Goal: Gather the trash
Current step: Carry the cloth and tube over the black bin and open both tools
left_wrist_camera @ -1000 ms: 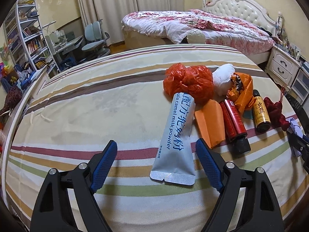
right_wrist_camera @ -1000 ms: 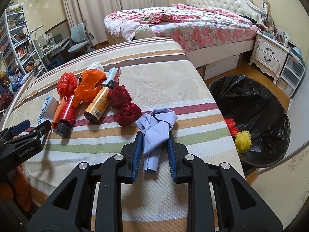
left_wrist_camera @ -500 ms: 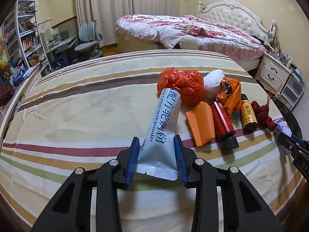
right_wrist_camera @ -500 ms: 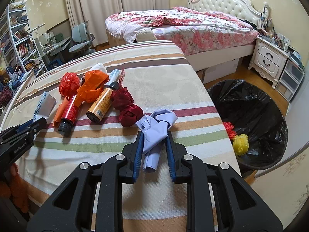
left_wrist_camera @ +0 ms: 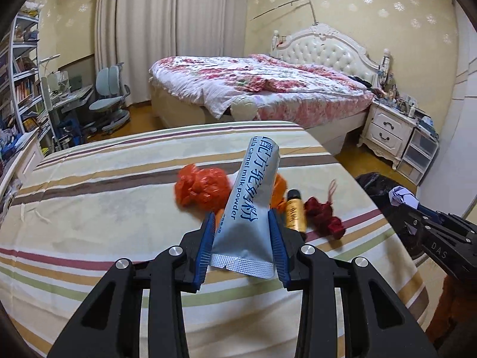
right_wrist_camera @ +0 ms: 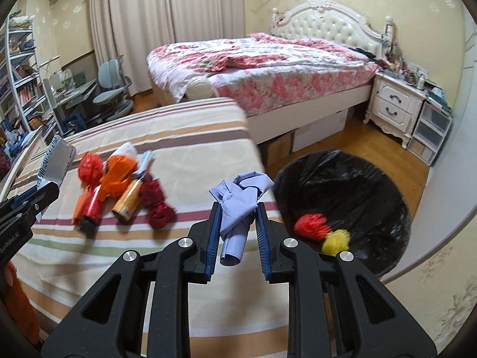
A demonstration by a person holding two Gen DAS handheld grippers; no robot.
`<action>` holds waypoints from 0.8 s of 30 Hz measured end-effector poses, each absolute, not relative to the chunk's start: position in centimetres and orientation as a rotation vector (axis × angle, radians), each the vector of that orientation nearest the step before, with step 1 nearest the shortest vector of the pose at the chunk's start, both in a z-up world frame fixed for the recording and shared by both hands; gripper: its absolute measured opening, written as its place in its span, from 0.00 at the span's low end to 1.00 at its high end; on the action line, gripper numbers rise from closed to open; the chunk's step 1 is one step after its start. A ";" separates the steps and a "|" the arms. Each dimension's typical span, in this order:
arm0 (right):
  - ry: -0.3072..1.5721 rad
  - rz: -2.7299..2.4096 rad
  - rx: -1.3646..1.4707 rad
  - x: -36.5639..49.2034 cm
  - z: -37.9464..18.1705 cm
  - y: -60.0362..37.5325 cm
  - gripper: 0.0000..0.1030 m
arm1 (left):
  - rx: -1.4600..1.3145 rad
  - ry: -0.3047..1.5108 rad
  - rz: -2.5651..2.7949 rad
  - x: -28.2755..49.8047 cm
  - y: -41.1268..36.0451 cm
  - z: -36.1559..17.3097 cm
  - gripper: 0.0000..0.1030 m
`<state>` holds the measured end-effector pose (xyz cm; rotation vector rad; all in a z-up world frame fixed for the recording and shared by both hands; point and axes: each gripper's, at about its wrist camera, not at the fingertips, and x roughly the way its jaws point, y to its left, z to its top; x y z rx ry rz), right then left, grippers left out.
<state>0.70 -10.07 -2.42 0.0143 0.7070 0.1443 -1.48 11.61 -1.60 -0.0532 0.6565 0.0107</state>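
Observation:
My left gripper (left_wrist_camera: 242, 238) is shut on a silver milk powder sachet (left_wrist_camera: 250, 205) and holds it tilted above the striped table (left_wrist_camera: 89, 208). My right gripper (right_wrist_camera: 237, 226) is shut on a crumpled pale blue paper (right_wrist_camera: 240, 200), lifted above the table's right edge, beside the black-lined trash bin (right_wrist_camera: 357, 185). The bin holds a red pompom (right_wrist_camera: 310, 226) and a yellow one (right_wrist_camera: 335, 240). The right gripper with the paper also shows in the left wrist view (left_wrist_camera: 417, 217). Left on the table are an orange bag (left_wrist_camera: 201, 188), a gold bottle (left_wrist_camera: 295, 211) and dark red cloth (left_wrist_camera: 323, 217).
A red tube (right_wrist_camera: 92, 205) and orange wrappers (right_wrist_camera: 119, 173) lie with the other trash on the table. A bed with a floral cover (right_wrist_camera: 268, 68) stands behind. A white nightstand (right_wrist_camera: 393, 107) is at right, a desk with chairs (right_wrist_camera: 110, 89) and shelves at left.
My left gripper has shut on the sachet and lifted it off the table. My right gripper has raised the blue paper and moved it right, toward the bin.

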 end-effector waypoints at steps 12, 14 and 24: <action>0.663 0.012 0.038 3.3 -2.4 -17.9 0.22 | 0.018 0.628 -0.174 3.9 0.4 -1.5 0.36; 0.672 0.001 0.034 4.0 -2.8 -18.7 0.22 | 0.032 0.634 -0.192 4.8 -1.1 -1.8 0.36; 0.700 -0.038 0.074 6.5 -4.5 -22.1 0.22 | 0.094 0.682 -0.230 8.7 -5.9 -3.9 0.36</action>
